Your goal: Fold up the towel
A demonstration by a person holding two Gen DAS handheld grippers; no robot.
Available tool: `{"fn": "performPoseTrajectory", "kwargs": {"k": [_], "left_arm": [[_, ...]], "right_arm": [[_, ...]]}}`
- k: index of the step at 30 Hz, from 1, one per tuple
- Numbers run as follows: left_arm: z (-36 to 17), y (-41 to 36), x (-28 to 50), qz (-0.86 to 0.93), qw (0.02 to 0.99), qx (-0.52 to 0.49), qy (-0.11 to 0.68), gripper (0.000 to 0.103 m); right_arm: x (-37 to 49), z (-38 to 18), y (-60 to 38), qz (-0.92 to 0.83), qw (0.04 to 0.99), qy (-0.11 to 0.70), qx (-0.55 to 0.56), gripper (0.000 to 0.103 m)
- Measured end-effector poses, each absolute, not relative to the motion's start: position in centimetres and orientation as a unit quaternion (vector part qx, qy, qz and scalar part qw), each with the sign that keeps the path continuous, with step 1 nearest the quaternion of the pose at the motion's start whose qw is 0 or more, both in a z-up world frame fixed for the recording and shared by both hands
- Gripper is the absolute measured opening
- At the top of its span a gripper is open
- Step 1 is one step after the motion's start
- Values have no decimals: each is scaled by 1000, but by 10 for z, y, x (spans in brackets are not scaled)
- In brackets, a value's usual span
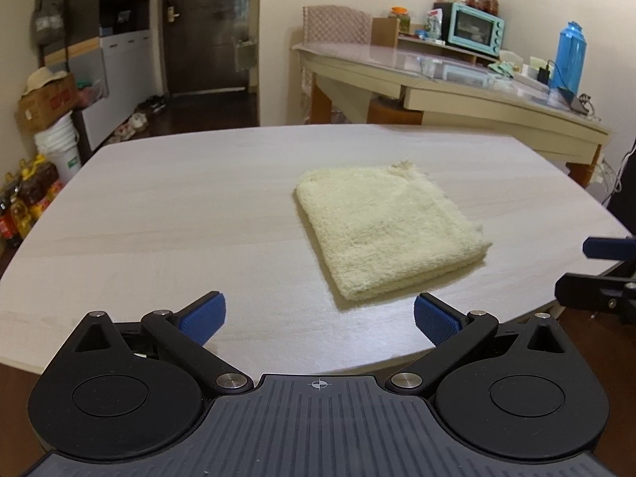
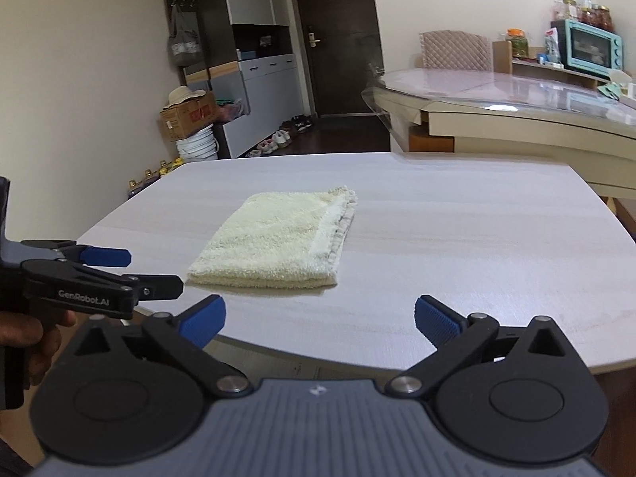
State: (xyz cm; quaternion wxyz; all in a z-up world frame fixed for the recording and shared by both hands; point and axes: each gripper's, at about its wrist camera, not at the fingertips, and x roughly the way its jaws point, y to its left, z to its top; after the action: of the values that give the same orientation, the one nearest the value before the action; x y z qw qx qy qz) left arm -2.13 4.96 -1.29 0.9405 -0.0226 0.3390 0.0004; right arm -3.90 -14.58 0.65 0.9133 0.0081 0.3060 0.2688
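A cream terry towel (image 1: 387,230) lies folded into a small thick rectangle on the pale wooden table (image 1: 179,214); it also shows in the right wrist view (image 2: 278,240). My left gripper (image 1: 320,318) is open and empty, held above the table's near edge, short of the towel's near corner. My right gripper (image 2: 320,318) is open and empty, also near the front edge, a little short of the towel. The left gripper shows from the side in the right wrist view (image 2: 153,272). The right gripper's fingertips (image 1: 596,248) show at the right edge of the left wrist view.
The towel sits on the table (image 2: 457,238) with bare surface around it. Behind stands a second table (image 1: 457,79) with a teal oven (image 1: 475,30) and a blue flask (image 1: 570,57). Boxes, buckets (image 1: 59,147) and bottles stand on the floor at left.
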Motion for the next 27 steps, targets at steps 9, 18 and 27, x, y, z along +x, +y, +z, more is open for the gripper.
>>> {"fn": "performPoseTrajectory", "kwargs": {"k": [9, 18, 27], "left_arm": [[-3, 46, -35, 9, 943, -32, 332, 103], [5, 42, -40, 20, 943, -30, 330, 103], [12, 37, -41, 19, 943, -23, 330, 103]], "right_arm": [[-43, 13, -145, 255, 912, 320, 2, 103], [-46, 25, -142, 240, 916, 321, -22, 103], [-41, 27, -142, 232, 915, 329, -39, 103]]}}
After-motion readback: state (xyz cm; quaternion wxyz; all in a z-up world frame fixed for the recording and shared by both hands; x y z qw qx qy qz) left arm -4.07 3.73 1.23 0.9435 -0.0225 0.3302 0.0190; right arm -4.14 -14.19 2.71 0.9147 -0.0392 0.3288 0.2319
